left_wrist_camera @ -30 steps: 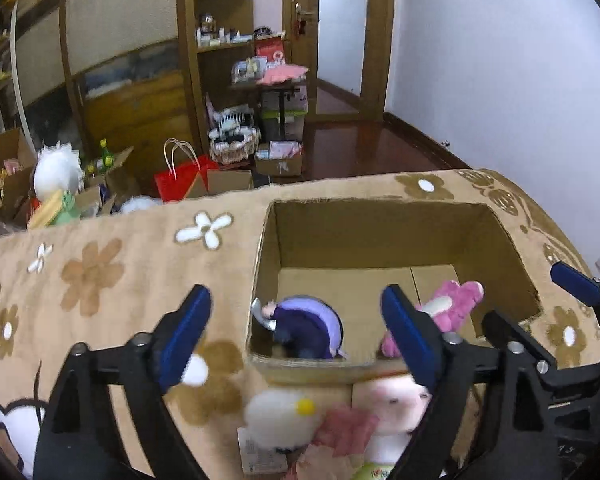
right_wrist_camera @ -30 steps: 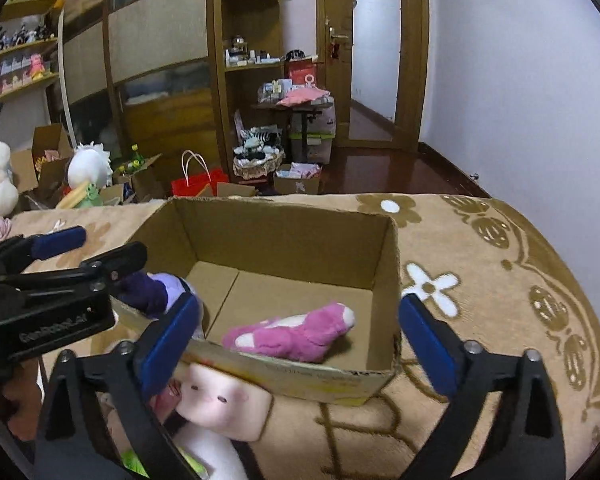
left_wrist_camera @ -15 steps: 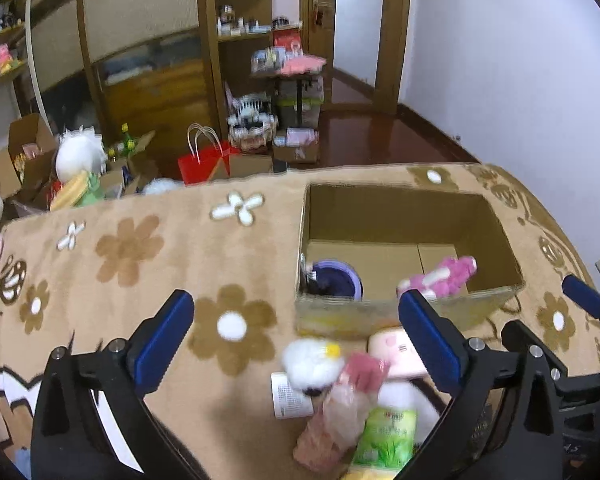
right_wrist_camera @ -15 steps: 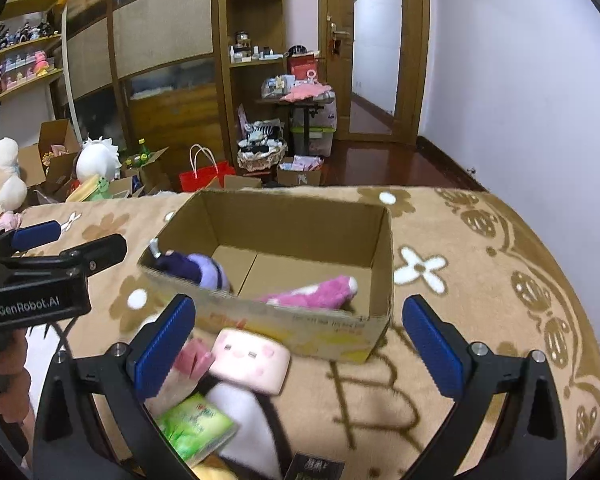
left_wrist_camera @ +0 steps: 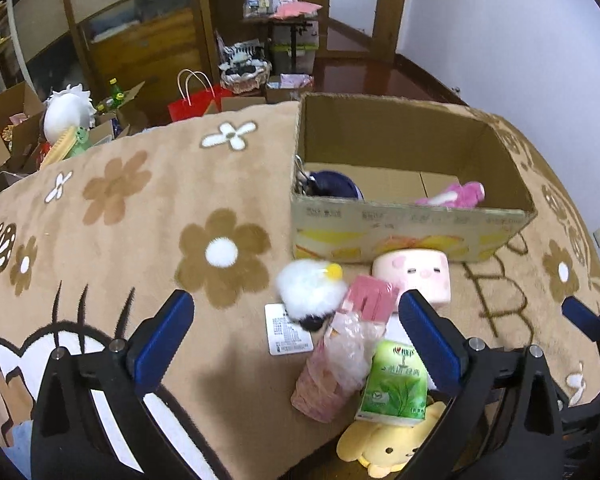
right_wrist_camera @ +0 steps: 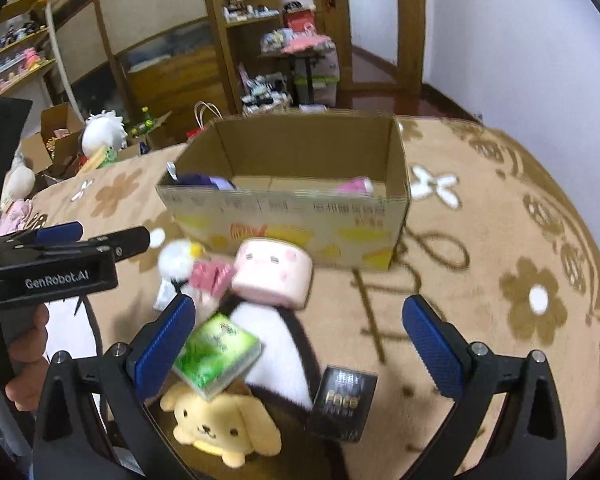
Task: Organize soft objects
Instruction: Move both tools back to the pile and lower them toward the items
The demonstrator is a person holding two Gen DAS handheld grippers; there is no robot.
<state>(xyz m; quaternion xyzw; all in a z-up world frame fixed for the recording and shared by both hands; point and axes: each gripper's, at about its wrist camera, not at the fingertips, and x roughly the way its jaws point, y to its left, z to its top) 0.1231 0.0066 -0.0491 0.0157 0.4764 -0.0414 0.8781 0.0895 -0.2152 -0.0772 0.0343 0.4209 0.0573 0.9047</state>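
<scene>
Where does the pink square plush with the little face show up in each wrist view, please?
Left wrist: the pink square plush lies right of centre, at the front wall of the cardboard box.
Right wrist: the plush sits just left of centre, below that box.
Shared landmark: the box.

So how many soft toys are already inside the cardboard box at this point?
2 visible: a dark purple plush in the near-left corner of the brown cardboard box, and a pink fuzzy plush toward its right. The near wall may hide others.
</scene>
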